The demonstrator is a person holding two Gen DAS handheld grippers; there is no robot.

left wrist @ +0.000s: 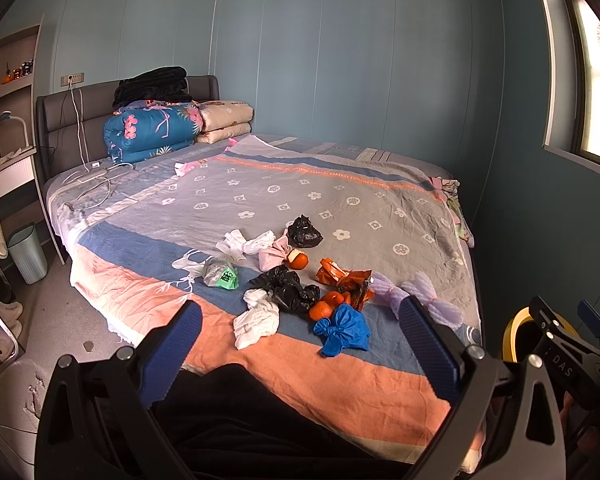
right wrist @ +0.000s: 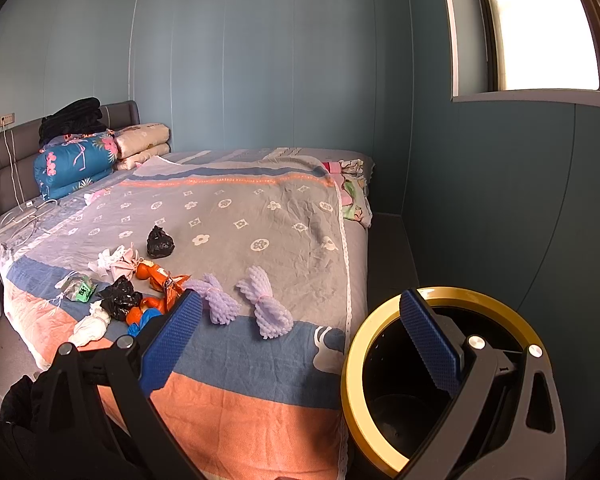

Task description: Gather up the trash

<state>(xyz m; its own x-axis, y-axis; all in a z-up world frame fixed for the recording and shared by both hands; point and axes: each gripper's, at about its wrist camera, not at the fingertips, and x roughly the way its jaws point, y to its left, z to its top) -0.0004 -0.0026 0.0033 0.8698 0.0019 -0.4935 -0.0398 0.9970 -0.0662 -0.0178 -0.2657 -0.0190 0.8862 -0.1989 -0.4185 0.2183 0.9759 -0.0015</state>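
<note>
Crumpled bags, wrappers, perhaps peels (left wrist: 300, 280) litter the bedspread (left wrist: 340, 200).

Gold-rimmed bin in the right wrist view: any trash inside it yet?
No. The gold-rimmed bin shows only its dark bare interior, while the purple foam nets lie on the bed.

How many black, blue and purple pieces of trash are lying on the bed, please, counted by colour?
Black bags: 2
Blue bag: 1
Purple foam nets: 2
Total: 5
</note>
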